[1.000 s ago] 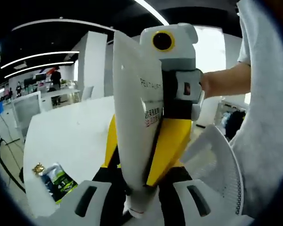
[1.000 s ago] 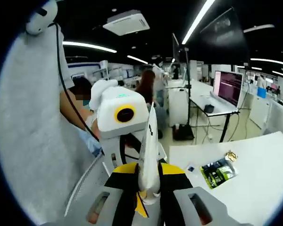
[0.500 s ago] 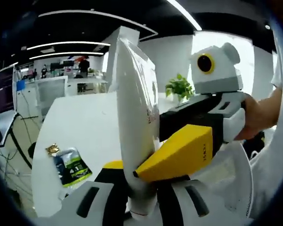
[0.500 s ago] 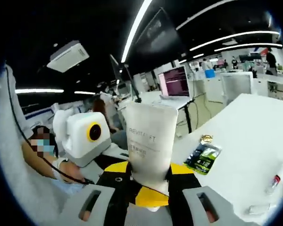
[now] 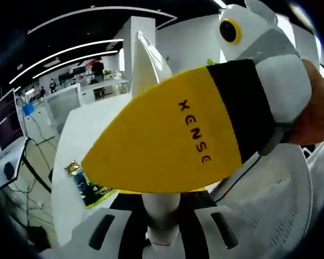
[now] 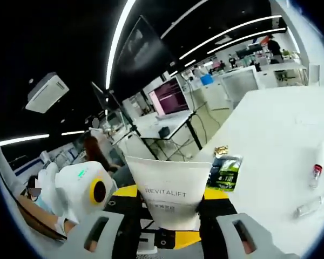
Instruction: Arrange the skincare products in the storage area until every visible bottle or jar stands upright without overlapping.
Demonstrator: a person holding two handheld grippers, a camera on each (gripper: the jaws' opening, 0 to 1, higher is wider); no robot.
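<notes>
Both claws grip one white tube [image 6: 170,191] in mid-air: left claw [image 5: 162,237] clenched on its cap end, right claw [image 6: 170,229] on its body. Judged best: release one claw first, then stand the tube upright on the table [image 6: 270,140], apart from the green sachet [image 6: 224,172].

I read "XENSE" in dark letters on the yellow jaw of the right gripper [image 5: 173,140] crossing my left gripper view. In the right gripper view, the white tube [image 6: 170,194] reads "REVITALIFT", with smaller lines beneath that I cannot make out. The green sachet [image 6: 225,174] on the table [image 6: 275,135] has print too small to read.
</notes>
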